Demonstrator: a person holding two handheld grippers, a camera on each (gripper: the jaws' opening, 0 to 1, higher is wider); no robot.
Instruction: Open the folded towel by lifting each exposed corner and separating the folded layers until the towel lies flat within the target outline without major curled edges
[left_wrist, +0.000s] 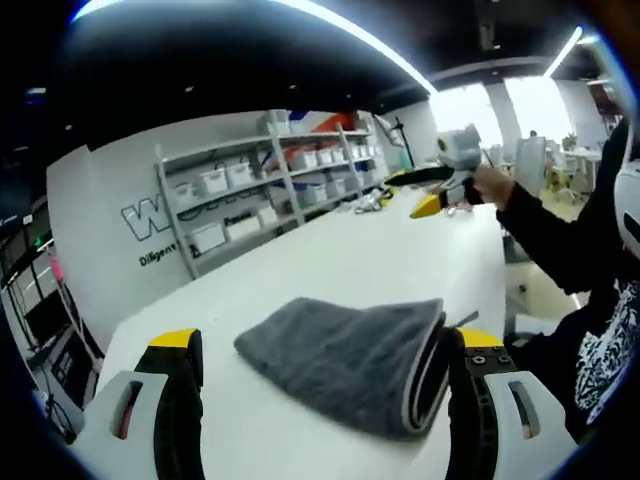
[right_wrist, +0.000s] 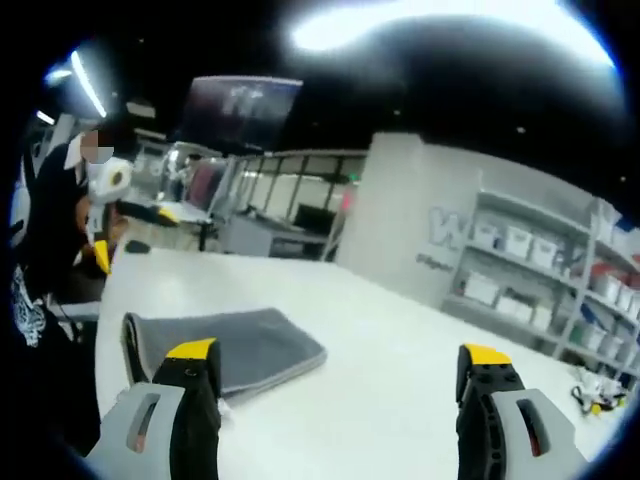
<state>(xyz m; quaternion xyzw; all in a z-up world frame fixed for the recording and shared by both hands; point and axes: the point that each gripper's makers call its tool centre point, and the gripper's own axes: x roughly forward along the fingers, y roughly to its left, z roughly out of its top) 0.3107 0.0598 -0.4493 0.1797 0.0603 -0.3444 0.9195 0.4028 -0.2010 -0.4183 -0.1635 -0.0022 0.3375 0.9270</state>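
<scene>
Folded grey towel (left_wrist: 350, 360) on white table (left_wrist: 330, 260). Both grippers (left_wrist: 325, 385) (right_wrist: 340, 385) stand apart, holding nothing. Wall lettering (left_wrist: 150, 215) only partly legible.

The person wears a black long sleeve (left_wrist: 545, 235) and a dark top (left_wrist: 600, 340) with a white, possibly lettered, print.

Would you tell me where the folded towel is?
The grey towel lies folded on the white table, between the left gripper jaws; in the right gripper view it sits lower left.

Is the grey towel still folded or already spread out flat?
Folded. The grey towel lies doubled on the white table, stacked layer edges showing at its end; neither tongs touch it.
</scene>
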